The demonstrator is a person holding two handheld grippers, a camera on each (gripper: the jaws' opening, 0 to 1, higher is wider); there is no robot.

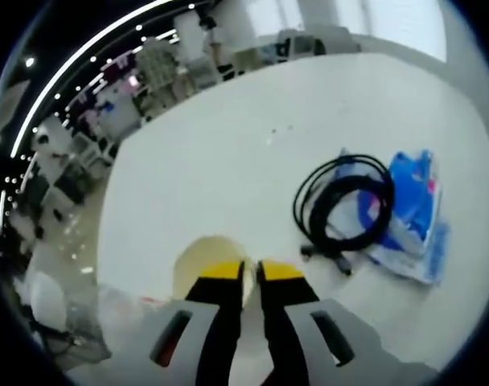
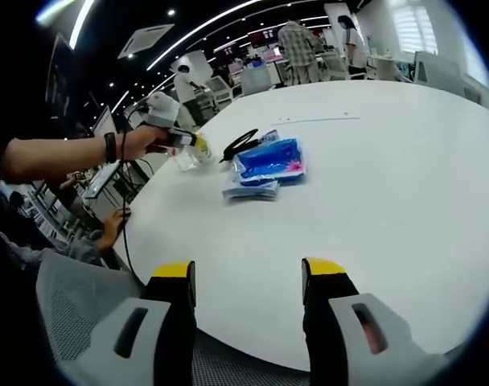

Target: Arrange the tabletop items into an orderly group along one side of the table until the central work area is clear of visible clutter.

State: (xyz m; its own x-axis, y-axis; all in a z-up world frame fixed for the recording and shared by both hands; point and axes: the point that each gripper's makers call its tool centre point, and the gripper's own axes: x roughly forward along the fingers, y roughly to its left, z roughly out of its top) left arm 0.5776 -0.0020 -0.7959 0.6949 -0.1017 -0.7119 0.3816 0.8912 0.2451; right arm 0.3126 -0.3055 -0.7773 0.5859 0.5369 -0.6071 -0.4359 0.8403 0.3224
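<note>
one coiled black cable (image 1: 343,205), two blue packets (image 2: 269,162), one cup (image 1: 208,264)

a grey mesh chair back (image 2: 76,301) sits close in at the lower left of the right gripper view, against the near edge of the white counter (image 2: 405,177). beyond the counter's far edge two people (image 2: 297,40) stand with their backs turned, and another person (image 2: 182,83) in white bends over a desk further left. a square ceiling vent (image 2: 145,38) and long strip lights (image 2: 200,30) hang overhead. in the left gripper view, rows of small ceiling lights (image 1: 71,80) curve above cluttered workstations (image 1: 108,112).
</note>
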